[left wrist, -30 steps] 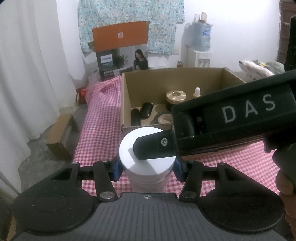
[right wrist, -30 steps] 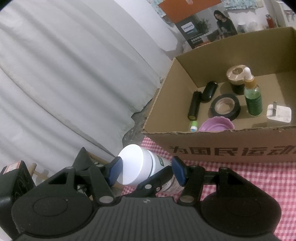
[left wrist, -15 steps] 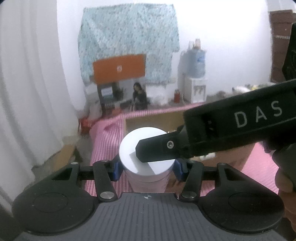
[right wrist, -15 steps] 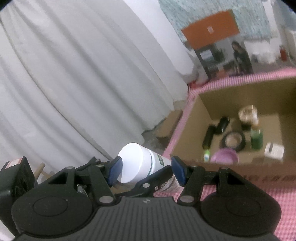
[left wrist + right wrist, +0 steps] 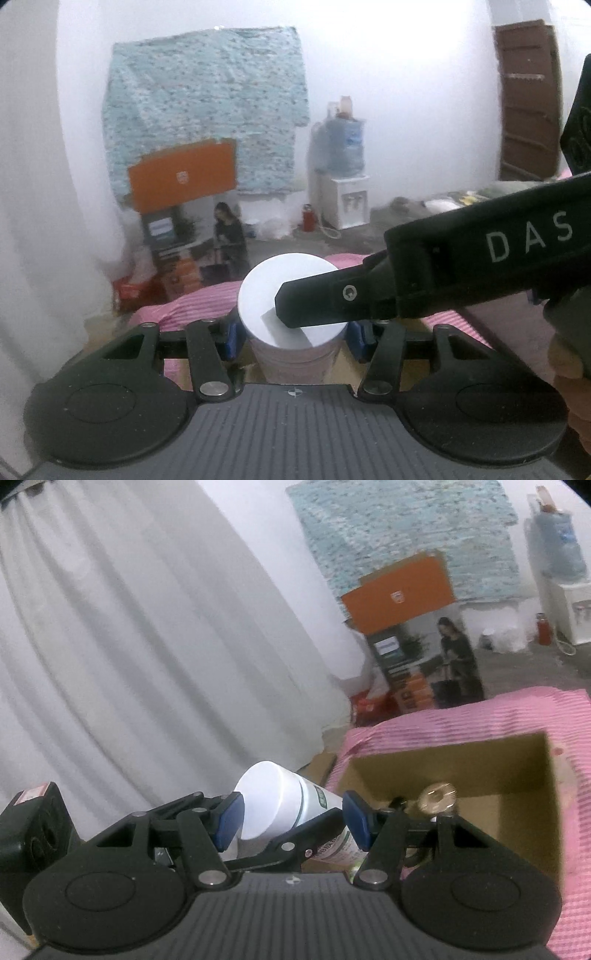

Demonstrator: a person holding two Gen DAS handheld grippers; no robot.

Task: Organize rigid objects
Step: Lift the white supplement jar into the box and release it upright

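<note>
Two hand-held grippers clamp one white jar (image 5: pixel 291 306) above the pink-checked surface (image 5: pixel 480 720): left hand-held gripper (image 5: pixel 293 334) on its body, right hand-held gripper (image 5: pixel 291 821) across its lid end. Uneven pulling could twist it loose, short of the cardboard box (image 5: pixel 517 775).

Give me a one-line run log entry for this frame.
phase: carry | object: white jar | left gripper: shut on jar | right gripper: shut on jar | target: cardboard box
</note>
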